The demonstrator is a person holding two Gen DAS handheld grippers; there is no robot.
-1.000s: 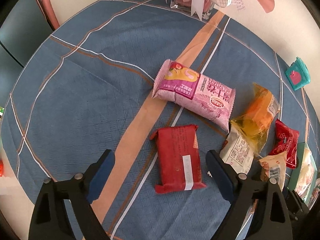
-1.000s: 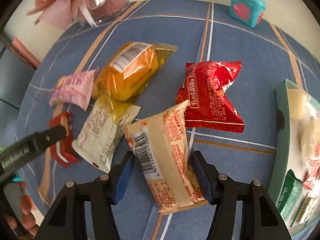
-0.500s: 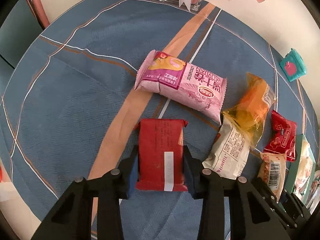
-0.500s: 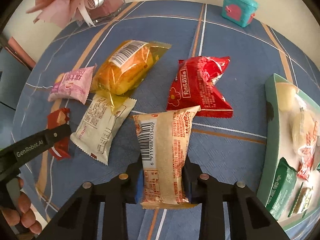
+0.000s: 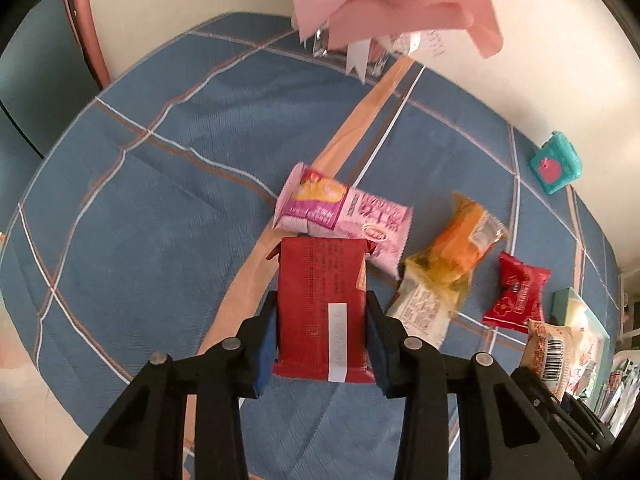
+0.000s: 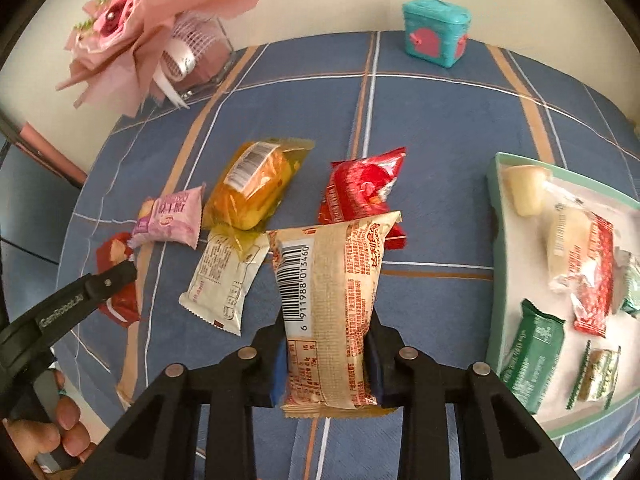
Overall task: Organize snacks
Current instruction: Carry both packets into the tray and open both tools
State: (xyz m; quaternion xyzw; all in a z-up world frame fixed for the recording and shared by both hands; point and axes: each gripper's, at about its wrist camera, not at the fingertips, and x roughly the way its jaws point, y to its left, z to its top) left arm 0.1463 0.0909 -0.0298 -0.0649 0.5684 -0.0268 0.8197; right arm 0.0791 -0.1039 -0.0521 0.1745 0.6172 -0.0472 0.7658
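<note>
The right gripper [image 6: 326, 364], clenched on a tan packet [image 6: 328, 304] lying lengthwise along its fingers, has the tray [image 6: 496, 264] close on its right, nearer than the left gripper [image 5: 322, 344] clamping a red packet [image 5: 320, 300].

Six snack packets [image 6: 248, 188] outside, one tray [image 6: 496, 208]

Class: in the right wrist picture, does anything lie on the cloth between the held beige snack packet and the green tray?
Nothing visible does. Between the beige snack packet in the right hand-held gripper and the green tray lies only bare tablecloth.
</note>
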